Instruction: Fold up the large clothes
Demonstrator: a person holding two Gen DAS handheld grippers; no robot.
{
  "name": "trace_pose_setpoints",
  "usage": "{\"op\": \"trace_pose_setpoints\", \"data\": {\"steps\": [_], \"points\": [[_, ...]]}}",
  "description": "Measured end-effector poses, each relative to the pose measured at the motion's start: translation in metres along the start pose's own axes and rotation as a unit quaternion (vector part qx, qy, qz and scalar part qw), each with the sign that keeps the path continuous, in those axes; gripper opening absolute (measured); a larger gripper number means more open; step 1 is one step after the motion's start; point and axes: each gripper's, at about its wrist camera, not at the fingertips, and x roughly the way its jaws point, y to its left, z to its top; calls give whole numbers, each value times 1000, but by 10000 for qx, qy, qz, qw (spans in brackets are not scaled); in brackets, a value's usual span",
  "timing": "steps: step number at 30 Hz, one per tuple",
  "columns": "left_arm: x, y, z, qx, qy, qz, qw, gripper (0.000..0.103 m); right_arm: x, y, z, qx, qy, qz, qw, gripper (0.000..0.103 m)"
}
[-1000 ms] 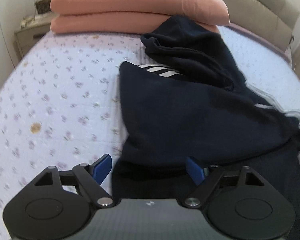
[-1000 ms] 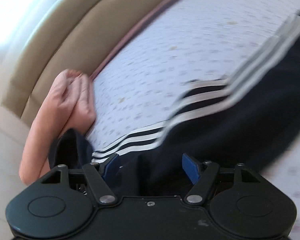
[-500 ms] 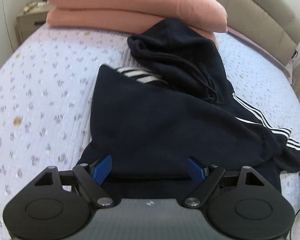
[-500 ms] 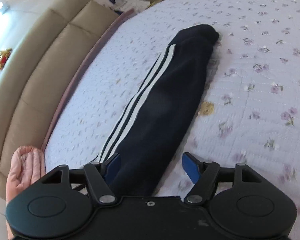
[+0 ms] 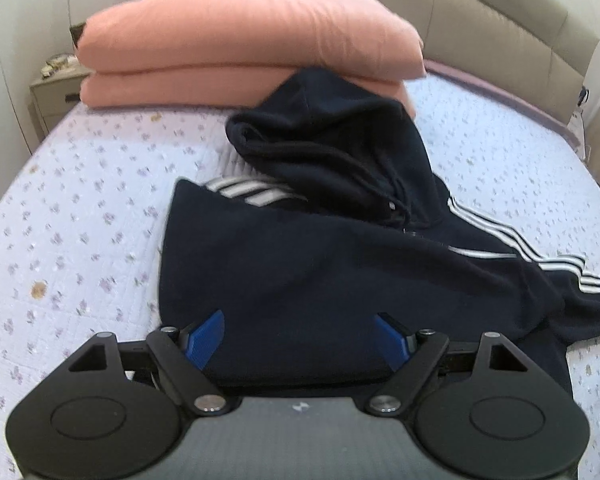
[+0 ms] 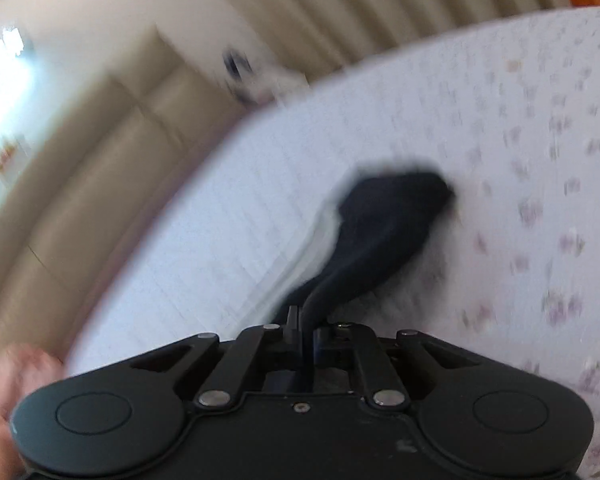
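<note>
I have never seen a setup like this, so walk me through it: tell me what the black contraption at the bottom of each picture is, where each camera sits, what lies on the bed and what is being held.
There is no robot here. A person carries a hand-held two-finger gripper in each hand, and a wide-angle camera on each one looks forward along its fingers, so the black frame at the bottom is the tool itself.

The left gripper hangs open above a dark navy hooded jacket with white stripes, spread on a bed with a floral sheet. Behind the jacket lies a folded pink quilt in front of a padded headboard.

The other picture is blurred. The right gripper is shut on the jacket's sleeve, pinching the dark fabric between its jaws; the rest of the sleeve trails away over the sheet.
</note>
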Motion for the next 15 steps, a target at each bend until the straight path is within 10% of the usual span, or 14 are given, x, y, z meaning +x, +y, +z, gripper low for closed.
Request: {"op": "trace_pose_setpoints", "data": {"steps": [9,15], "points": [[-13,22,1,-456,-214,-368,9981,83,-55,63,27,193,-488,978,9938,8],[-28,41,-12,-605,-409,-576,9957,83,-111,175,20,-644,-711,2234,9700,8]]}}
